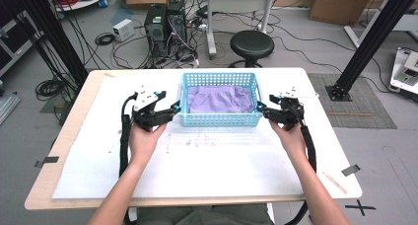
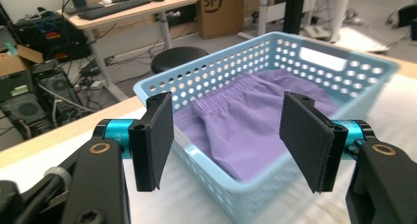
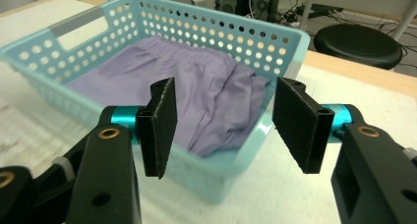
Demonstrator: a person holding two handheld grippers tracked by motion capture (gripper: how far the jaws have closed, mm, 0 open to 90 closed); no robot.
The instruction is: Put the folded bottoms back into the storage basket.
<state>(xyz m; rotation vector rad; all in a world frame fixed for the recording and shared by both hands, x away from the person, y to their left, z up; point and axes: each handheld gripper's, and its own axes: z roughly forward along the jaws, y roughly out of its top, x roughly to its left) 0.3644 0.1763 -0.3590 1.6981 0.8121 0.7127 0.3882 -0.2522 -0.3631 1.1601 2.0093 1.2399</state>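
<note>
On the tabletop [image 1: 207, 156] I've got the blue basket [image 1: 220, 119] sitting mid-back with the purple cloth [image 1: 219, 99] folded inside. My 2 tongs flank it: left tongs [image 1: 173, 108] just off its left wall, right tongs [image 1: 261, 108] off its right. Both are wide open with nothing between the pads.

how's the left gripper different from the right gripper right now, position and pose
The left gripper is at the blue basket's left end, jaws pointing right; the right gripper is at its right end, jaws pointing left. The left gripper sits slightly farther from the basket's wall. Both have open jaws with nothing between them, facing the purple cloth.
</note>
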